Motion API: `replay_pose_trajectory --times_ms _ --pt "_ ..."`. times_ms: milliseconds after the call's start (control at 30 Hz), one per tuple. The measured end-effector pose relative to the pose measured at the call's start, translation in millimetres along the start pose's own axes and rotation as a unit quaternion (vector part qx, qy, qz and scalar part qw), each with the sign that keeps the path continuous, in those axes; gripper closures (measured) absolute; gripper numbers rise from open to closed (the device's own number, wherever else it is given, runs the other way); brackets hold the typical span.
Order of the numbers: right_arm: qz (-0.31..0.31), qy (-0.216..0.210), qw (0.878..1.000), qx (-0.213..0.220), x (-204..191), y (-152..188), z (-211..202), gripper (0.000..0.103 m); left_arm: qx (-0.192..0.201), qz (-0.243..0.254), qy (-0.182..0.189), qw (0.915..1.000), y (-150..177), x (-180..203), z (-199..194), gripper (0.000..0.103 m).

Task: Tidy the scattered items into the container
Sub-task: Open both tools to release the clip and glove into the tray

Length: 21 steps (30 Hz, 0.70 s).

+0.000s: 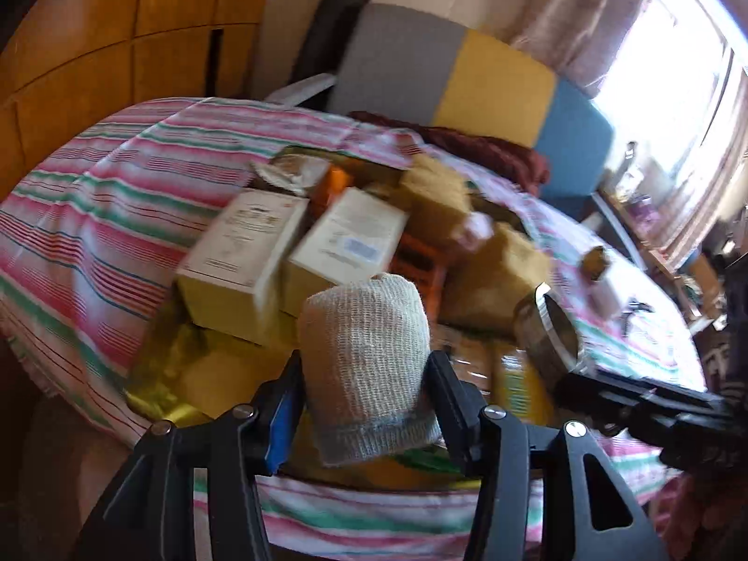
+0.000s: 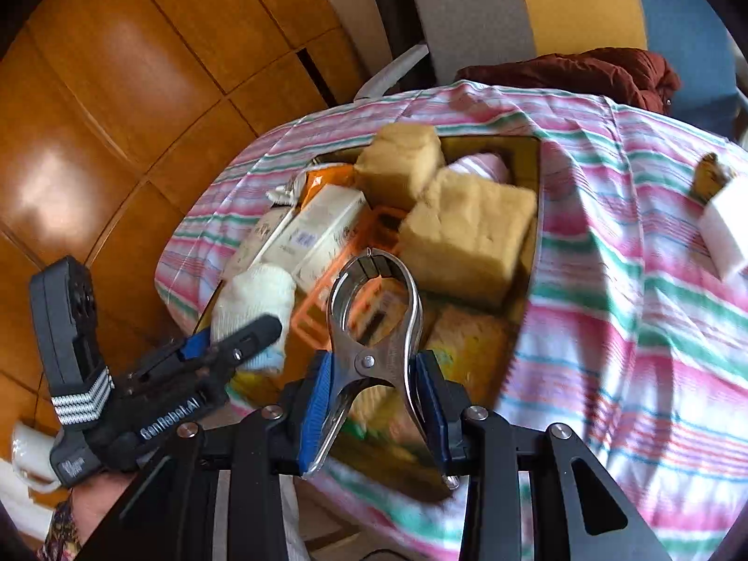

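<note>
- Left gripper [image 1: 364,374]: jaws closed on a soft, pale grey-white knitted fabric roll [image 1: 369,364], held over the near end of the container. Judged light and squashy; the side grip across its middle suits it, and it should drop without bouncing.
- Right gripper [image 2: 374,392]: jaws clamped on the two handles of a shiny steel spring clamp [image 2: 374,322], its ringed mouth pointing at the container. Judged rigid, smooth and slippery; squeezing the handles may open its mouth.
- Container [image 2: 537,173]: a dark amber, glossy rectangular tray on the pink-and-green striped cloth [image 2: 631,327], already crowded.
- Contents: two porous tan sponge blocks [image 2: 463,238], compressible; cream cardboard cartons [image 1: 243,257], stiff-edged; an orange plastic lattice piece [image 2: 322,308].
- Still outside, far right on the cloth: a small white block [image 2: 724,233], blurred.
</note>
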State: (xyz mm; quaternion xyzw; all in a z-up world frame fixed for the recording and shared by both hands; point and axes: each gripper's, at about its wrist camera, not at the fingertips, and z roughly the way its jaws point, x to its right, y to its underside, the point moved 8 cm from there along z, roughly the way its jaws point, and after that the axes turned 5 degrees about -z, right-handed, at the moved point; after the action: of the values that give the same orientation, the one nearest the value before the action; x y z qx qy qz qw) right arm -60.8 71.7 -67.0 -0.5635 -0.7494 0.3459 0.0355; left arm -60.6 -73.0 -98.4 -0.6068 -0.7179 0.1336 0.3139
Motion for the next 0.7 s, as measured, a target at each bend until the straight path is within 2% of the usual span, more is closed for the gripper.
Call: replay_pose_trajectory --times_ms 67,100,133,300,400,500,600,700 --pt "0.005 0.000 1.000 -0.001 -2 -5 10 0.060 -0.006 -0.007 -0.010 0.9999 -1 -5 6 0.038" --pt "0.010 0.002 1.000 -0.003 -1 -5 15 0.051 -0.006 -0.011 -0.012 0.9999 -1 -7 6 0.037" --pt "0.015 0.002 1.000 -0.006 -1 -5 19 0.047 -0.005 -0.015 -0.011 0.9998 -1 -9 5 0.037" --pt "0.021 -0.003 1.000 -0.008 1 4 18 0.048 0.019 -0.035 0.001 0.9992 2 -14 -8 0.037" --pt "0.029 0.002 1.000 -0.008 7 12 15 0.049 0.046 -0.037 -0.012 0.9982 1 -19 -17 0.038" --pt "0.040 0.009 0.999 -0.009 15 14 17 0.056 0.062 -0.028 -0.033 0.9971 -1 -22 -23 0.038" --pt "0.036 0.000 0.999 -0.009 11 11 22 0.062 0.053 -0.023 -0.057 0.9967 -1 -28 -17 0.039" --pt "0.000 -0.020 0.999 -0.024 -7 12 32 0.059 0.028 -0.034 -0.060 0.9972 3 -36 -7 0.044"
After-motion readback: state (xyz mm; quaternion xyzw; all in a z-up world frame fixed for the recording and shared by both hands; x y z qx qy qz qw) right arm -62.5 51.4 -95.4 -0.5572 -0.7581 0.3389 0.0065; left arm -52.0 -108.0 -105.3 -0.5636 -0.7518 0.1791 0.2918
